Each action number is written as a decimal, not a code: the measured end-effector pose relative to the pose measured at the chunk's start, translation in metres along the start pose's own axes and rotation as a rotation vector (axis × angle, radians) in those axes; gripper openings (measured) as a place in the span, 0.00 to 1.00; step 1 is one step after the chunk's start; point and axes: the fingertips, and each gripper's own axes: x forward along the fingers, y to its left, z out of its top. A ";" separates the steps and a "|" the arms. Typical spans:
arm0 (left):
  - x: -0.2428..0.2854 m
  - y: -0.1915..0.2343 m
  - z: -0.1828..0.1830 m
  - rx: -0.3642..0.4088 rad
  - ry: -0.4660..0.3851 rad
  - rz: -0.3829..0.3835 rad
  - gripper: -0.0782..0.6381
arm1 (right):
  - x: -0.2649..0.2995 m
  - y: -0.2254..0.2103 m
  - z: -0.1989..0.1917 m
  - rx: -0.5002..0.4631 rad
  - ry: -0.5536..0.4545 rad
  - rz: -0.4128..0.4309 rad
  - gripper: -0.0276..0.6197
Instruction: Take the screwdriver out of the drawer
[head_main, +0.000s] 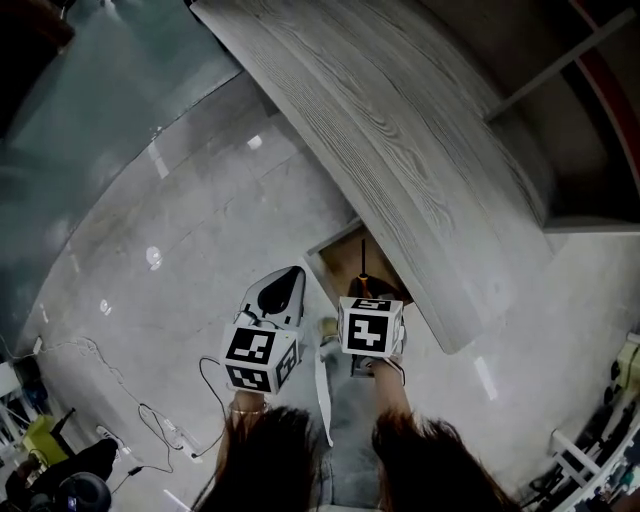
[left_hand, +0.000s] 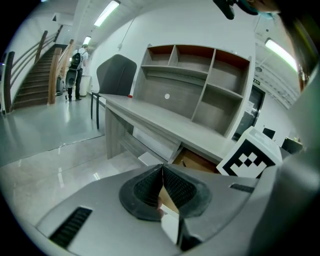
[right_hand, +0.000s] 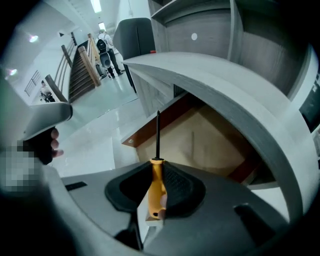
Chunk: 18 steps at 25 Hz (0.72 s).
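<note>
The screwdriver (right_hand: 156, 186) has an orange handle and a thin black shaft. My right gripper (right_hand: 157, 196) is shut on the handle, and the shaft points forward over the open drawer (right_hand: 200, 140). In the head view the screwdriver (head_main: 363, 262) lies over the wood-lined drawer (head_main: 338, 260), just ahead of my right gripper (head_main: 366, 296). That drawer juts out from under the grey desk top (head_main: 400, 160). My left gripper (head_main: 288, 280) hovers over the floor just left of the drawer. In its own view the left gripper (left_hand: 162, 190) is shut with nothing between the pads.
A grey shelf unit (left_hand: 200, 85) stands on the desk, with a dark chair (left_hand: 116, 75) at its far end. People stand by a staircase (left_hand: 35, 80) in the distance. Cables (head_main: 150, 420) trail over the glossy floor at lower left.
</note>
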 end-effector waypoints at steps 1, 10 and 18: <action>-0.002 -0.002 0.000 -0.001 -0.002 0.007 0.13 | -0.003 0.000 0.000 -0.004 -0.005 0.004 0.17; -0.022 -0.020 0.003 -0.018 -0.022 0.065 0.13 | -0.026 0.000 0.001 -0.056 -0.039 0.044 0.17; -0.039 -0.031 0.008 -0.023 -0.021 0.092 0.13 | -0.045 0.002 0.002 -0.060 -0.072 0.075 0.18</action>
